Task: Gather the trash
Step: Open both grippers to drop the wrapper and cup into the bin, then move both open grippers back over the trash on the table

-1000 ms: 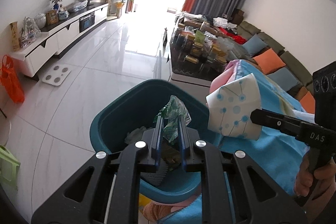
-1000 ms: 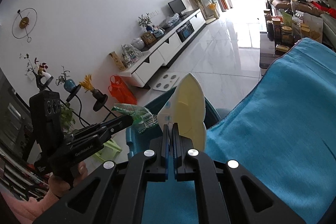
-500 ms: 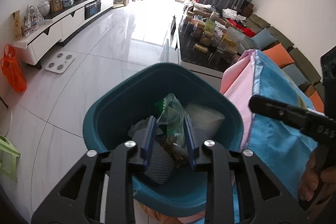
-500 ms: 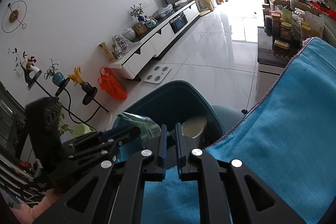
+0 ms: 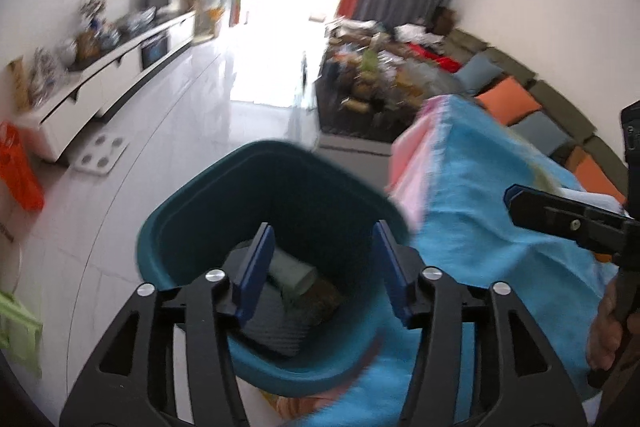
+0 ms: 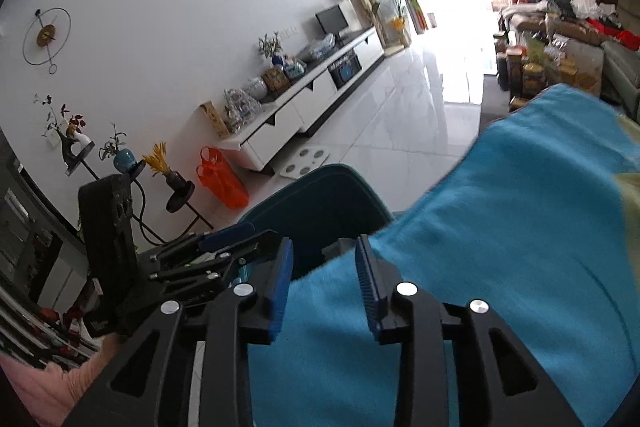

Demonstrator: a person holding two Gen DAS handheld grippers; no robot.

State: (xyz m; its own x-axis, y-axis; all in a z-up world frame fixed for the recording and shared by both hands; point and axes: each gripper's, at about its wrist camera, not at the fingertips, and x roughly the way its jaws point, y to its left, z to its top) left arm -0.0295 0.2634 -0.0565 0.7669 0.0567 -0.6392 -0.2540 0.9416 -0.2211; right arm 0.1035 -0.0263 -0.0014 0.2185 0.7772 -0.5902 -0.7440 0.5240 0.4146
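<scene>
With the jaws of our left gripper (image 5: 324, 267) and right gripper (image 6: 324, 279) both opening on nothing and the trash (image 5: 296, 279) in the teal bin (image 5: 192, 211) off the bench's (image 6: 500, 247) edge, we risk knocking the bin.

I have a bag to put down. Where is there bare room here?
The white floor between the TV cabinet and the blue cloth is bare. The teal bin already holds trash, and the low table is crowded.
</scene>
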